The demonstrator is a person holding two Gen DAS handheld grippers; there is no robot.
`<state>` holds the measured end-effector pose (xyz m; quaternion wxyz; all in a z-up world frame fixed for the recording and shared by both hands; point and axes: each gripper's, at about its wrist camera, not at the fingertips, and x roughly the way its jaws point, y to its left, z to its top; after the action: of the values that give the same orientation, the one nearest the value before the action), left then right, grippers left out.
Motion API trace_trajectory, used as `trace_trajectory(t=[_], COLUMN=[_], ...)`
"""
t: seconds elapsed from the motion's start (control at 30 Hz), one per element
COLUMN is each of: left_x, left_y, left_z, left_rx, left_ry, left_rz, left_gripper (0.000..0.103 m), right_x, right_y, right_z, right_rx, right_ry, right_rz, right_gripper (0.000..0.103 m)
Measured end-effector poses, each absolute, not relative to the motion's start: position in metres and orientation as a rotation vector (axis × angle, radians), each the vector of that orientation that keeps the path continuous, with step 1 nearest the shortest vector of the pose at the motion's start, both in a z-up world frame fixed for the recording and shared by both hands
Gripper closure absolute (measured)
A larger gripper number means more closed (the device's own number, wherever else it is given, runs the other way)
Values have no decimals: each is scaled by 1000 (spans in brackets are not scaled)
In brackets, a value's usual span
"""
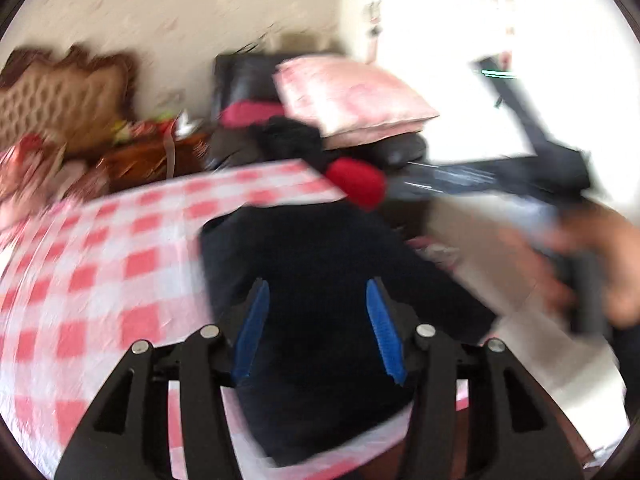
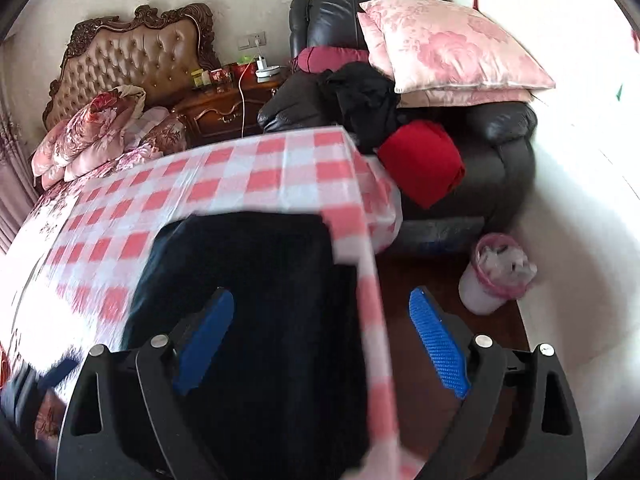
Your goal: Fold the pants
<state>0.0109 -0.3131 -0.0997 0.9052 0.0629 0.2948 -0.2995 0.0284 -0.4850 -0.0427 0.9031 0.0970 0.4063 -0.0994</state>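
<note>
The dark navy pants (image 2: 248,264) lie folded into a rough rectangle on a red-and-white checked cloth (image 2: 224,176), close to its right-hand corner. My right gripper (image 2: 320,294) hovers above their near right part with its blue pads wide apart and nothing between them; it is open. The left wrist view is blurred. There my left gripper (image 1: 318,284) stands over the pants (image 1: 320,248) with its blue pads apart and clear of the fabric, so it is open. At the right edge of that view, a person's hand (image 1: 600,276) grips a dark handle.
Behind the corner of the cloth stands a black leather armchair (image 2: 500,128) with pink pillows (image 2: 448,48), a red folded cloth (image 2: 424,160) and black clothes (image 2: 360,96). A white bin with a pink liner (image 2: 496,272) stands on the wood floor. A nightstand (image 2: 224,108) and a tufted headboard (image 2: 132,60) are at the back left.
</note>
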Motion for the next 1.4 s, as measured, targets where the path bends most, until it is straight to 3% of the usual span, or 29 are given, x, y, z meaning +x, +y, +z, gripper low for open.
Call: trace_trajectory(t=[0.17, 0.37, 0.53, 0.73, 1.03, 1.4], left_x=[34, 41, 36, 4, -23, -38], left_y=[-301, -304, -295, -279, -255, -258], left_z=[-129, -151, -143, -107, -73, -55], left_rx=[50, 85, 129, 199, 148, 78], left_ry=[827, 953, 934, 800, 747, 746], left_rz=[-613, -610, -553, -498, -500, -540], left_gripper=[53, 40, 18, 2, 2, 2], right_x=[-5, -5, -4, -35, -94, -122], right_y=[-447, -414, -407, -395, -377, -376], right_z=[-74, -112, -117, -81, -24, -16], right_rx=[257, 150, 128, 141, 123, 148], right_ry=[884, 928, 928, 883, 794, 788], right_rz=[-250, -314, -352, -442, -626, -616], right_gripper=[15, 14, 11, 11, 7, 6])
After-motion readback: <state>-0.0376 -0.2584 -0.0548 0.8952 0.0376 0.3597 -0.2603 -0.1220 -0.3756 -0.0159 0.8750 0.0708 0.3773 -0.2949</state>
